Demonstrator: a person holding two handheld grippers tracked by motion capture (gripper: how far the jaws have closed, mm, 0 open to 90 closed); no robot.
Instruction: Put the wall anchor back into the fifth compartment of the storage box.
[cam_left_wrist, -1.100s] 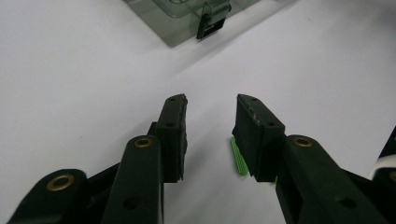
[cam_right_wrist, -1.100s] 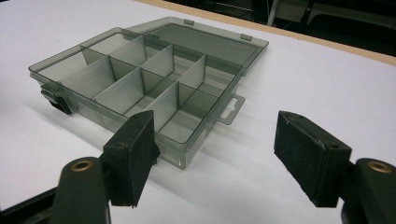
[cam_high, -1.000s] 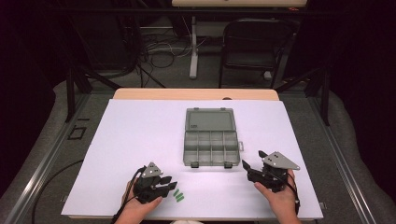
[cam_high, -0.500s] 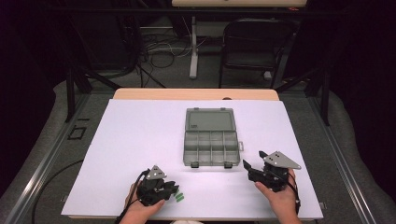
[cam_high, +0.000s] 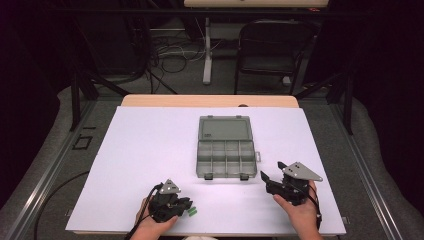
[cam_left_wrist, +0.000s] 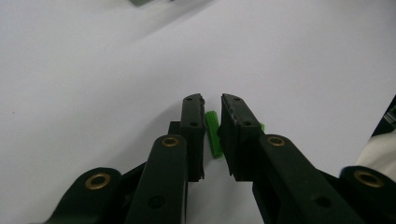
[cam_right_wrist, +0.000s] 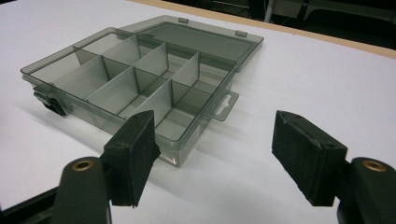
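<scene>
While its jaws have just been closing, the left gripper (cam_left_wrist: 212, 105) at the lower left of the high view has a green plastic wall plug (cam_left_wrist: 213, 133) between them, though contact is unclear. The right gripper (cam_right_wrist: 212, 154), jaws wide apart and empty, sits at the lower right beside the open compartment box (cam_right_wrist: 140, 74) on the white counter (cam_high: 150, 150).

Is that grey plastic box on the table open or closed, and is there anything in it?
Open: the compartment box has its lid folded back flat on the table. Its divided compartments look empty in both the high view and the right gripper view.
</scene>
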